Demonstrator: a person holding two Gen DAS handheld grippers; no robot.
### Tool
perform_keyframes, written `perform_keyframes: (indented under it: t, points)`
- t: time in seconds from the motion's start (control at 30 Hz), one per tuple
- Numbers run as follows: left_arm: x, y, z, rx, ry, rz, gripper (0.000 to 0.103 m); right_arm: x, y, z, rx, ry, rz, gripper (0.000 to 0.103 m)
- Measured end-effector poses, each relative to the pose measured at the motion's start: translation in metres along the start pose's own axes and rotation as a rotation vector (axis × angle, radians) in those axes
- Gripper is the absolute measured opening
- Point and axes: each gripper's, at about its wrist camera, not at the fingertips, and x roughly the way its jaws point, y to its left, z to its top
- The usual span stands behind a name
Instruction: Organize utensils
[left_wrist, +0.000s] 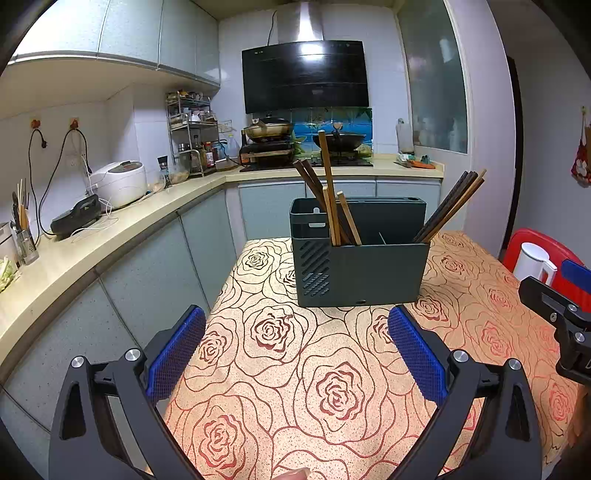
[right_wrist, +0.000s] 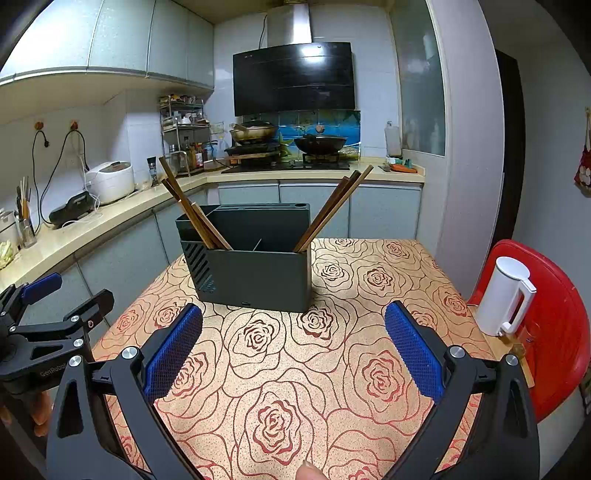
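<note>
- Fingers (left_wrist: 415, 354): our left gripper (left_wrist: 295, 354) and right gripper (right_wrist: 293, 350) both spread wide, nothing between them.
- Utensil holder (right_wrist: 255, 275): upright mid-table, on rose-patterned tablecloth (right_wrist: 295, 387).
- Chopsticks (left_wrist: 330, 206): we count two bundles leaning in its end compartments.

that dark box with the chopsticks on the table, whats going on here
A person holds a two-finger gripper in each hand above the rose-patterned tablecloth. The left gripper and the right gripper are both open and empty, short of the dark utensil holder. Chopsticks already stand in it in two bunches: the left bunch leans left, the right bunch leans right. The middle compartment looks empty. Neither gripper touches anything.
</note>
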Motion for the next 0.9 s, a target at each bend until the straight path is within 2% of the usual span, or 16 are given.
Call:
perform_keyframes:
  t: [0.73,0.9]
  points:
    - [0.003,0.003,-0.0047,-0.02,0.007,-0.025,0.096,0.0016,0.0014,-0.0018,-0.005,0.006,0.004,0.096]
    - [0.0011,0.0034,-0.0044,-0.015,-0.016,-0.009,0.096,0.0022,0.002,-0.0029,-0.006,0.008,0.004,0.096]
